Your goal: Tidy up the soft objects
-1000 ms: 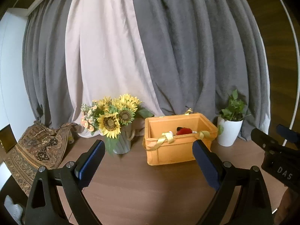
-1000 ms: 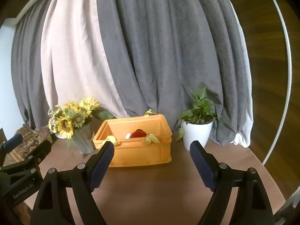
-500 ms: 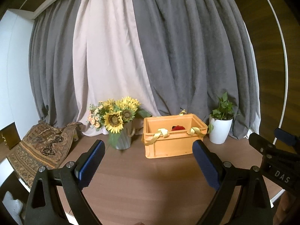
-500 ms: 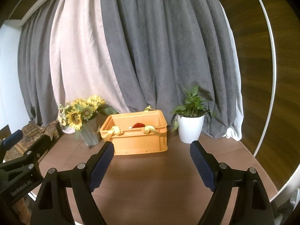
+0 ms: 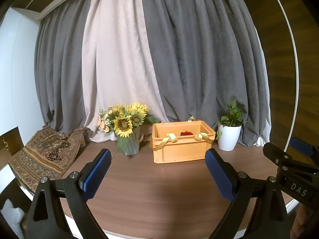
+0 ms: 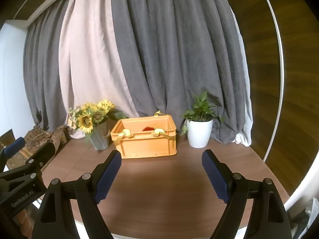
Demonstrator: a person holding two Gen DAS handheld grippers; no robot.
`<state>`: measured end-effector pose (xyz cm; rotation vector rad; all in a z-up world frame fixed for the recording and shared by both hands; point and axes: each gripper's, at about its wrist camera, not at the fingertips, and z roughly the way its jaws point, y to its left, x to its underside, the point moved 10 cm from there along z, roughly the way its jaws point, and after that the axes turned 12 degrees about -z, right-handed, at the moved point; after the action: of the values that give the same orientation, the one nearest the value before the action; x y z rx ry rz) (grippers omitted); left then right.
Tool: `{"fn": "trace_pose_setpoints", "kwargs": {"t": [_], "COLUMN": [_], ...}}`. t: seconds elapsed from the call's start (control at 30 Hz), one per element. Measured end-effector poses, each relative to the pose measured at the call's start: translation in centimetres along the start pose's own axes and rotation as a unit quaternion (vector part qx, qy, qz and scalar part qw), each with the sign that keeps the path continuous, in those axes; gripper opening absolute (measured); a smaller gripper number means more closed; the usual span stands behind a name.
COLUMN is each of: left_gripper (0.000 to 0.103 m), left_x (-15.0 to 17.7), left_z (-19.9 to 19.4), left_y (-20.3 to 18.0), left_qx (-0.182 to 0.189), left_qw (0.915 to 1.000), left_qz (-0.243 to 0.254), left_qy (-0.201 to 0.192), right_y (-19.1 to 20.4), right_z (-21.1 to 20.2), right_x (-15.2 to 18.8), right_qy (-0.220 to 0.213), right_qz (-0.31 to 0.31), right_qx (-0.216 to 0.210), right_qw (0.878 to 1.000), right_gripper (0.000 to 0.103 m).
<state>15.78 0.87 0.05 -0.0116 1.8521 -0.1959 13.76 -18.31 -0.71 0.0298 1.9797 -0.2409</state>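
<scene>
A red soft object (image 5: 186, 133) is seen only as a sliver over the rim of the orange crate (image 5: 182, 151), inside it toward the back wall; its full shape cannot be told. It is judged light, limp and compressible, best pinched at its bulk rather than an edge. Yellow ribbon (image 5: 167, 140) is draped over the crate's front rim in two loops; it is judged thin and slippery, best taken at a loop. The left gripper (image 5: 157, 171) and right gripper (image 6: 161, 166) are held wide apart and empty, well short of the crate.
</scene>
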Motion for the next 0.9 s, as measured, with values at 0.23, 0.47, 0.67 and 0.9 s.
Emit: {"fn": "trace_pose_setpoints", "kwargs": {"t": [0.23,0.47,0.67,0.9], "left_gripper": [0.097,0.097,0.097,0.097], "left_x": [0.1,0.1,0.0,-0.2], "left_z": [-0.8,-1.4,-1.8,-1.8], "left_y": [0.0,-0.2,-0.5,-0.8], "left_qx": [0.000,0.003,0.004,0.006], "left_qw": [1.0000,1.0000,1.0000,1.0000], "left_qz": [0.001,0.001,0.002,0.001], "left_qy": [-0.002,-0.003,-0.005,-0.006], "right_y": [0.0,0.0,0.1,0.2], "right_z": [-0.9,-1.1,-1.7,-1.8], "right_x": [0.3,0.3,0.3,0.2], "right_qy": [-0.002,-0.004,-0.006,-0.007], "right_qz": [0.002,0.002,0.001,0.002], "right_qx": [-0.001,0.000,0.001,0.002], "right_qw": [1.000,1.000,1.000,1.000], "right_gripper": [0.084,0.084,0.084,0.084]}}
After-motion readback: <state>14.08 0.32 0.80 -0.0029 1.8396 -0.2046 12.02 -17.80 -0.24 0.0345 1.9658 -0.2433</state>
